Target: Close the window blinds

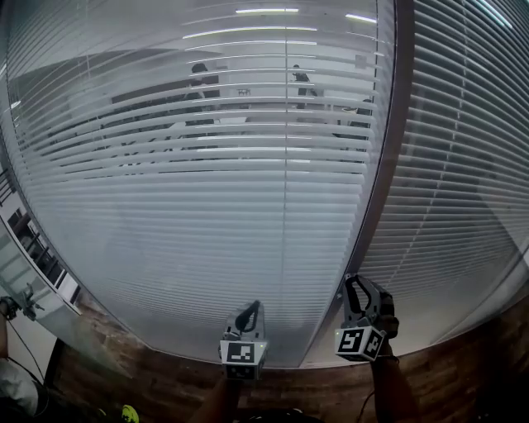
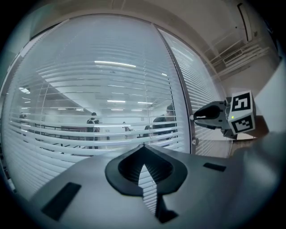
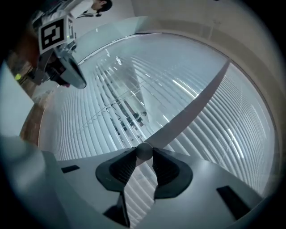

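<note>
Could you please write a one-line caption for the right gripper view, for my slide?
Right gripper shut on the round end of the blind wand, half-open slats behind it, left gripper at upper left.

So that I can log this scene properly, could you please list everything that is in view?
venetian blinds: two, white, one on either side of the post; the room behind shows through the left one's upper slats
frame post: one, grey, upright between the blinds
round knob: one, grey, on the post
people: at least three, dark, behind the glass
ceiling lights: several, white, at the top
wood-look surface: one, brown, below the blinds
left gripper: one, grey and black, in front of the left blind, jaws together and empty
right gripper: one, grey and black, at the post, jaws closed on the knob
</note>
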`<state>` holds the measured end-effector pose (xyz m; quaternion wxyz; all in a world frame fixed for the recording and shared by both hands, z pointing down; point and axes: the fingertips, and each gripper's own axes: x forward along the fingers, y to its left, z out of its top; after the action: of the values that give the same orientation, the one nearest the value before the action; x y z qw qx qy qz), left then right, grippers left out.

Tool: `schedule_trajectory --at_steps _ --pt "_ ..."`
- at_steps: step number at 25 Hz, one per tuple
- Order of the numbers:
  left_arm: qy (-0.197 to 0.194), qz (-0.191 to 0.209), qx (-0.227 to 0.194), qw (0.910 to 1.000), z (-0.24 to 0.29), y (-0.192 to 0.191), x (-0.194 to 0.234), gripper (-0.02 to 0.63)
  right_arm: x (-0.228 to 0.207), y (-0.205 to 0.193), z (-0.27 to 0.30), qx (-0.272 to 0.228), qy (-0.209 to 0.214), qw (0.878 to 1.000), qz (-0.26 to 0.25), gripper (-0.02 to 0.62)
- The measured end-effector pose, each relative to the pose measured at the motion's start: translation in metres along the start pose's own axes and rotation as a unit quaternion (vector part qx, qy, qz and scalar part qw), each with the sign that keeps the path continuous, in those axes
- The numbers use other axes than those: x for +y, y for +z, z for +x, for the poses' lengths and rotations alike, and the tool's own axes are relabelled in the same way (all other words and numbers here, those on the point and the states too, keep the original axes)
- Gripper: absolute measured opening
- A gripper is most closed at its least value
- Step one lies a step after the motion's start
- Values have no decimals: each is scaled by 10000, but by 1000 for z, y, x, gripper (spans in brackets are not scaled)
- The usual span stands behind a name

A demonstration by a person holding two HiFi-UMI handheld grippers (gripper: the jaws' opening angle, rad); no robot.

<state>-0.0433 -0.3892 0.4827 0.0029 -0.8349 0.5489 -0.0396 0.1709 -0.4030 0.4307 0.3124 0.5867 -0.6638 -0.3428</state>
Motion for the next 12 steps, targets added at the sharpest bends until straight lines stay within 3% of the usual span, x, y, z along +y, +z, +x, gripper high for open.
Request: schedule_trajectory --at_steps 7,12 --pt "-8 25 8 10000 -4 1 -1 0 5 -2 0 242 -80 9913 -1289 120" --pt "-112 25 -48 9999 -4 5 -7 0 6 -1 0 394 -148 9709 -2356 120"
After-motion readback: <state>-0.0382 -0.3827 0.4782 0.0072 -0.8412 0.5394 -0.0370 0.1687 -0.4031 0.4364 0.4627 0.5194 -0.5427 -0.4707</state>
